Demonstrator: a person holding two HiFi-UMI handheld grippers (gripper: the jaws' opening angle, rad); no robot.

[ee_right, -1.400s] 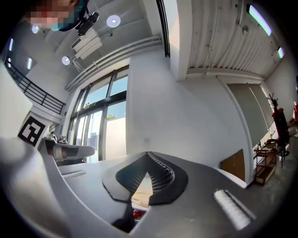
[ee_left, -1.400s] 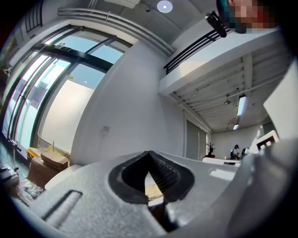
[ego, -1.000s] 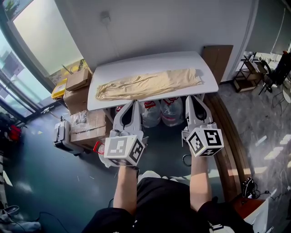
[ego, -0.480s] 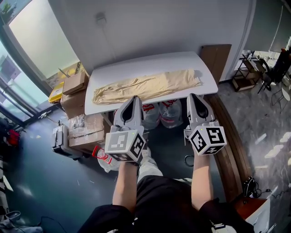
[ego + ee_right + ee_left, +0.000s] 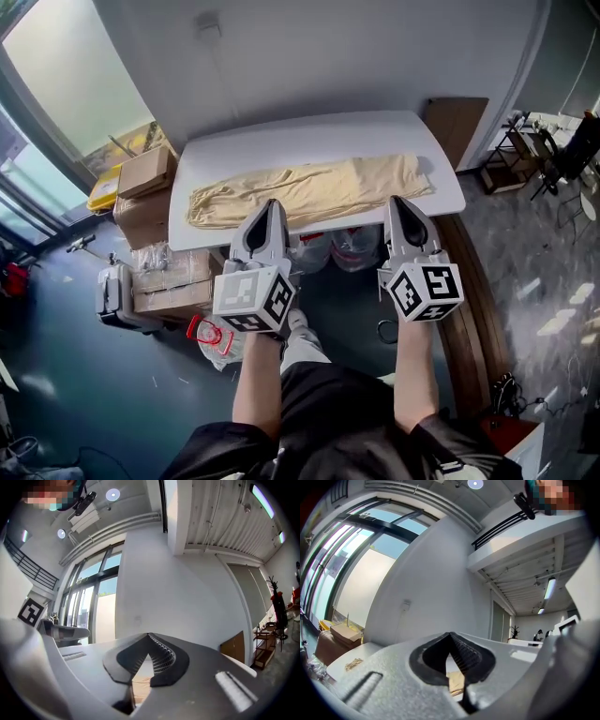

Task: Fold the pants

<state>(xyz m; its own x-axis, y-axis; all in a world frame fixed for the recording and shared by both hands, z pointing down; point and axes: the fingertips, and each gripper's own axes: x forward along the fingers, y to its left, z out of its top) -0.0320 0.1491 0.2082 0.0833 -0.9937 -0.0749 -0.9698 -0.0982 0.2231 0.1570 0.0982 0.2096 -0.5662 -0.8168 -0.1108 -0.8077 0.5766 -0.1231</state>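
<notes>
Head view gives you the layout: the long beige fabric pants [image 5: 309,190] lie flat and lengthwise on the white round-cornered table [image 5: 319,136], close to its near edge. A strip of white top shows behind them and at both ends.

Your left gripper [image 5: 270,204] and right gripper [image 5: 398,202] point at that near edge, side by side and well apart. From above, contact with the cloth can't be judged.

Left gripper view: the left gripper [image 5: 451,634] has its jaws together at the tips with nothing clamped, and a sliver of beige shows in the gap below. Right gripper view shows the same for the right gripper [image 5: 149,635]. Both views look level at wall and windows and miss the floor clutter.

Only the head view shows that clutter:
- Brown cardboard boxes [image 5: 145,173] are stacked just beside the table's left end.
- A brown flat board [image 5: 455,127] leans at the right end.
- Clear plastic bags [image 5: 356,246] sit under the table.
</notes>
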